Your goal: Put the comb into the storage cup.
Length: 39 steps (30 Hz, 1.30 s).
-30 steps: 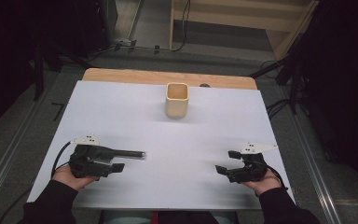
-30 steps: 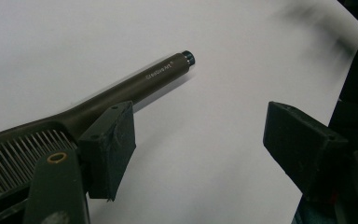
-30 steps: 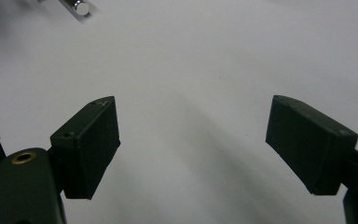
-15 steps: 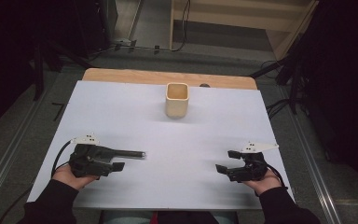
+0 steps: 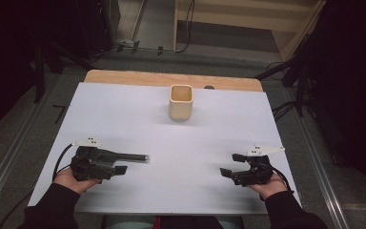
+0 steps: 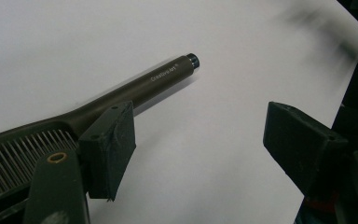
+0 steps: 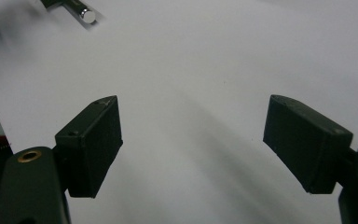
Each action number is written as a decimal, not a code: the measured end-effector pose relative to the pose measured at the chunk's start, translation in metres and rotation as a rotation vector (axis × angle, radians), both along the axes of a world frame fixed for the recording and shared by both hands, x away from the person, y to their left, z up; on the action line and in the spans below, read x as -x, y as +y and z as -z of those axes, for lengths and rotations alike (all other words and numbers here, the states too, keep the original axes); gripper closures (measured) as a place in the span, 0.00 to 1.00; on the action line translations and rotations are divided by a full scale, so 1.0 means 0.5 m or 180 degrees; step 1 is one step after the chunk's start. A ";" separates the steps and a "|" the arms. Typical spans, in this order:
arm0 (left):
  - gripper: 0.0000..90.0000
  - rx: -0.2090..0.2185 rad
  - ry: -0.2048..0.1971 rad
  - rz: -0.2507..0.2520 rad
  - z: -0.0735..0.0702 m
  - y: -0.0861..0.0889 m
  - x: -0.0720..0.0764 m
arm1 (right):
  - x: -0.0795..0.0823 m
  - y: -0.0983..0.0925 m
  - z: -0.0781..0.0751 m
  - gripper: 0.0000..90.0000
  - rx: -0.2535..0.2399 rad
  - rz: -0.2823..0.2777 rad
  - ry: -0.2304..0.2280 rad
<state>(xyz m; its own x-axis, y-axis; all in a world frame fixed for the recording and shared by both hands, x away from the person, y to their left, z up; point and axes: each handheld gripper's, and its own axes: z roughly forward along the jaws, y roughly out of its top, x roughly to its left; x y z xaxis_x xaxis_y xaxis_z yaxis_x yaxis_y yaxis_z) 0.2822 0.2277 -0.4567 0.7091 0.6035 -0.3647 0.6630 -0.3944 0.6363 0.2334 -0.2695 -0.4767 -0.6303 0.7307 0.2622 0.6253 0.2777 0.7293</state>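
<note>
A dark comb with a long round handle (image 5: 136,157) lies on the white table (image 5: 205,136) at the front left. In the left gripper view the comb (image 6: 135,91) runs along the outer side of one jaw, not between the jaws. My left gripper (image 5: 119,162) (image 6: 200,140) rests on the table, pointing right, open and holding nothing. My right gripper (image 5: 231,165) (image 7: 193,140) rests at the front right, pointing left, open over bare white surface. The comb's handle tip (image 7: 87,15) shows far off in the right gripper view.
A beige square cup (image 5: 181,102) stands upright at the back centre of the table. A wooden board edge (image 5: 124,76) runs behind the white sheet, with a small dark object (image 5: 209,87) on it. Dark cables and floor surround the table.
</note>
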 end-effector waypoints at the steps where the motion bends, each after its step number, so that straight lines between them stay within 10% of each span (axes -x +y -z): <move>1: 0.29 0.0009 0.0001 -0.0004 0.000 0.001 0.000 | 0.000 0.000 0.000 0.19 0.0002 0.0003 0.0003; 39: 0.29 -0.0156 -0.0083 -0.0136 -0.017 0.018 -0.006 | 0.000 -0.002 0.002 0.19 0.0007 0.0017 0.0053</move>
